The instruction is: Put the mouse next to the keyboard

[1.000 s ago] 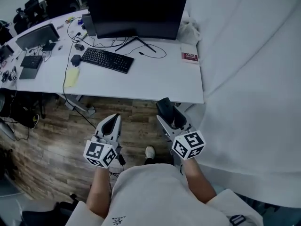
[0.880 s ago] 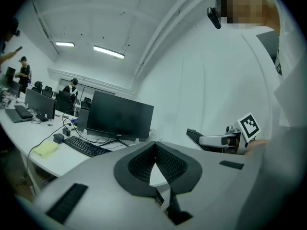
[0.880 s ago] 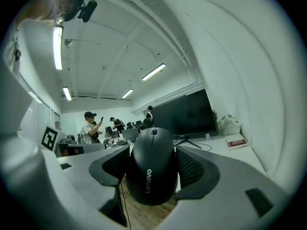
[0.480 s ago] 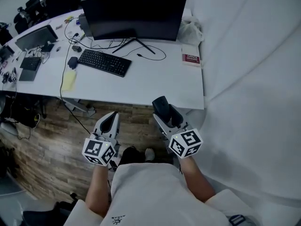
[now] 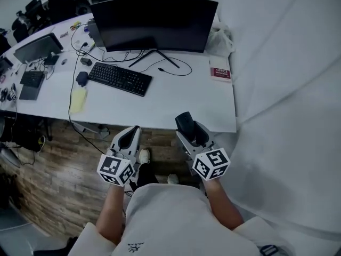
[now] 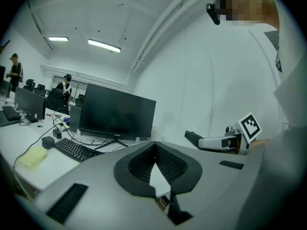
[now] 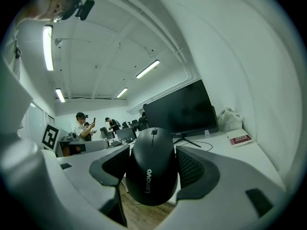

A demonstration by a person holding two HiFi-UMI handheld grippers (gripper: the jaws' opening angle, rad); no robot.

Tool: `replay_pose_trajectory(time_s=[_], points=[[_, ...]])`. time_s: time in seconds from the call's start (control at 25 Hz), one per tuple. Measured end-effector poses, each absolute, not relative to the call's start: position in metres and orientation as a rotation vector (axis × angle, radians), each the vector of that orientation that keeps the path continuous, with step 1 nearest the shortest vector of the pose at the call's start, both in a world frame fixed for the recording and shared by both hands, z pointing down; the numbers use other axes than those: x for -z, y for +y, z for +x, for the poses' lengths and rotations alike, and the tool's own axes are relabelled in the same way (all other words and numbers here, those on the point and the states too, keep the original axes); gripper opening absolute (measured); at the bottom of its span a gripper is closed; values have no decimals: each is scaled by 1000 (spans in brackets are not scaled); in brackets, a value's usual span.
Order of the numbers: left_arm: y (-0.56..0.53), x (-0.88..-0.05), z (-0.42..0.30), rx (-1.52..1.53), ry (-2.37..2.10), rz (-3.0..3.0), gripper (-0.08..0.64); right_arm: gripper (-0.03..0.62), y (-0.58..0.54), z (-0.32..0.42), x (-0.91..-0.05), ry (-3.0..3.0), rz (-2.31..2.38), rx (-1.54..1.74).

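Note:
A black mouse (image 7: 151,171) sits between the pads of my right gripper (image 7: 152,153), which is shut on it. In the head view that gripper (image 5: 187,126) holds the mouse (image 5: 184,120) just off the front edge of the white desk (image 5: 176,103). The black keyboard (image 5: 120,79) lies on the desk to the far left of the mouse, in front of a large dark monitor (image 5: 154,17). My left gripper (image 5: 129,137) hangs over the floor short of the desk, shut with nothing in it (image 6: 154,145). The keyboard (image 6: 72,149) also shows in the left gripper view.
A red book (image 5: 220,72) and a white bag (image 5: 219,39) lie at the desk's right end. A yellow pad (image 5: 78,99), a small dark item (image 5: 81,78) and cables sit left of the keyboard. A white sheet (image 5: 287,89) runs along the right. People stand far behind.
The desk has drawn a little nearer as the person stepped forward. Both grippers keep the same pose, and the mouse stays in the right one.

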State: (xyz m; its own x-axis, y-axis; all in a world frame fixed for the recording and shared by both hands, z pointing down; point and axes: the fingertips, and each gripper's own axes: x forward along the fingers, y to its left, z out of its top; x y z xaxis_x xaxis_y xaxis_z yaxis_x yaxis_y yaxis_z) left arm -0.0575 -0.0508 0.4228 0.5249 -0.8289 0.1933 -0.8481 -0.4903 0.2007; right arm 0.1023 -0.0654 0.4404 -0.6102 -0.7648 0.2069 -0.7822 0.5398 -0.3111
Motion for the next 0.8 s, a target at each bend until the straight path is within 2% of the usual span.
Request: replay_pose_trajectory(time_s=[0.8], points=[[-192,-445,-123,-162,-1220,2572,5,310,-199,33,-473,-2578,1537,-646]])
